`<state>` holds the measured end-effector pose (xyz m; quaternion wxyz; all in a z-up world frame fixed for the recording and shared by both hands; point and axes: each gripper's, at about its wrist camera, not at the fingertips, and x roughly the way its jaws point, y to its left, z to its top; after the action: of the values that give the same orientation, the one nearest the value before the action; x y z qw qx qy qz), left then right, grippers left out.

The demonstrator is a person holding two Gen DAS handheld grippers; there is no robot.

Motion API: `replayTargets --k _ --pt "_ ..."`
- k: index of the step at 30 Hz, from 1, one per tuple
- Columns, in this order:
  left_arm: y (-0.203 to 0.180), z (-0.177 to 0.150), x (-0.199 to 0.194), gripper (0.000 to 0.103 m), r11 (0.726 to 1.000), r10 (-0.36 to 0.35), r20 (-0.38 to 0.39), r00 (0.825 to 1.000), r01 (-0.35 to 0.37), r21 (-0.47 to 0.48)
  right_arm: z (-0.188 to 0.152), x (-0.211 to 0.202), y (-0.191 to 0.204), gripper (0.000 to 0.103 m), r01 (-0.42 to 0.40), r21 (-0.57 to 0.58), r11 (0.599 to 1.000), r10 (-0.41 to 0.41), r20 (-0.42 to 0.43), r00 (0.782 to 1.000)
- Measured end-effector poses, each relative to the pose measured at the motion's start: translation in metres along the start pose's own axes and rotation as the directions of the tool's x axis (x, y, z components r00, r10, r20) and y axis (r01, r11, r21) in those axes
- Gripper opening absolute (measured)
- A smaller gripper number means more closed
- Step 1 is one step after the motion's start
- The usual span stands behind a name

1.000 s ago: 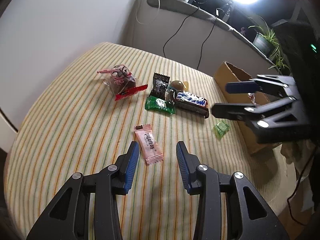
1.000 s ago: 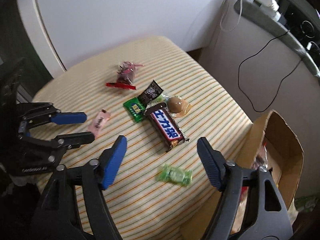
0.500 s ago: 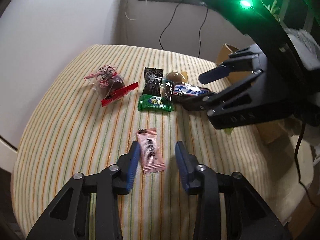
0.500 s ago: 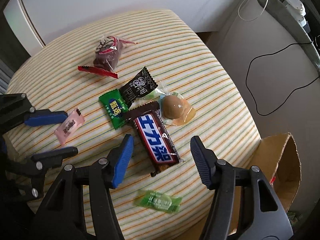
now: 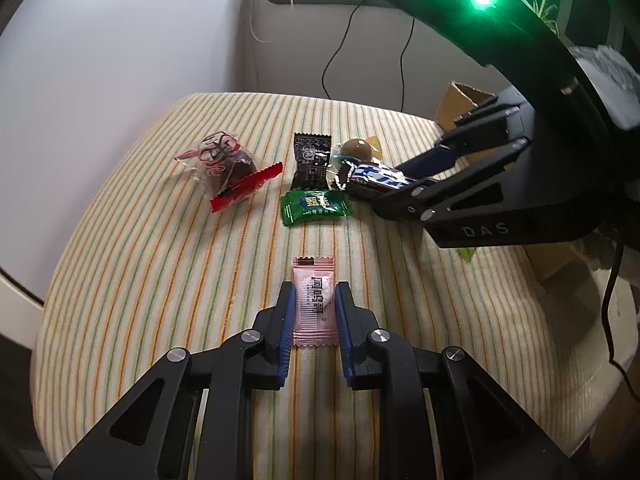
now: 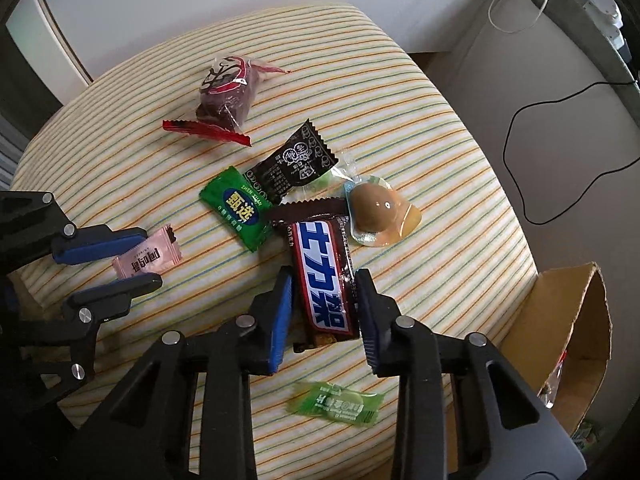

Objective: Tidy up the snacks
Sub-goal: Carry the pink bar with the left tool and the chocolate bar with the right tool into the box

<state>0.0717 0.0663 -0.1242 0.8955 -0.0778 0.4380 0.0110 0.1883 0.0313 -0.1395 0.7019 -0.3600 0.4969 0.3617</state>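
My left gripper [image 5: 314, 302] has closed on a pink candy packet [image 5: 314, 306] lying on the striped tablecloth [image 5: 160, 280]; the pads touch both its sides. It also shows in the right wrist view [image 6: 146, 258]. My right gripper [image 6: 324, 292] straddles the brown chocolate bar [image 6: 322, 280], its pads close to the bar's sides; contact is unclear. From the left wrist view the right gripper [image 5: 404, 184] sits over the bar [image 5: 374, 178]. An open cardboard box [image 6: 568, 340] stands at the table's right edge.
A green packet [image 6: 240, 208], a black packet [image 6: 292, 166], a brown jelly cup [image 6: 378, 210], a red-sealed clear bag of dark sweets [image 6: 224, 96] and a pale green candy [image 6: 340, 402] lie on the cloth. A wall and cables stand behind.
My left gripper moved forward and closed around the pink packet. My right gripper moved down over the chocolate bar and narrowed around it.
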Motion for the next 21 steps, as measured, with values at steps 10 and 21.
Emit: replayTargets --k 10,21 --pt "0.004 -0.001 -0.019 0.018 0.999 -0.023 0.039 0.999 0.024 -0.033 -0.024 -0.034 -0.010 0.030 -0.031 0.078 0.996 0.024 0.098 0.995" --pt "-0.022 0.018 -0.037 0.018 0.997 -0.080 0.089 0.993 0.081 -0.009 -0.065 -0.083 -0.040 0.030 -0.059 0.167 0.984 0.021 0.224 0.974"
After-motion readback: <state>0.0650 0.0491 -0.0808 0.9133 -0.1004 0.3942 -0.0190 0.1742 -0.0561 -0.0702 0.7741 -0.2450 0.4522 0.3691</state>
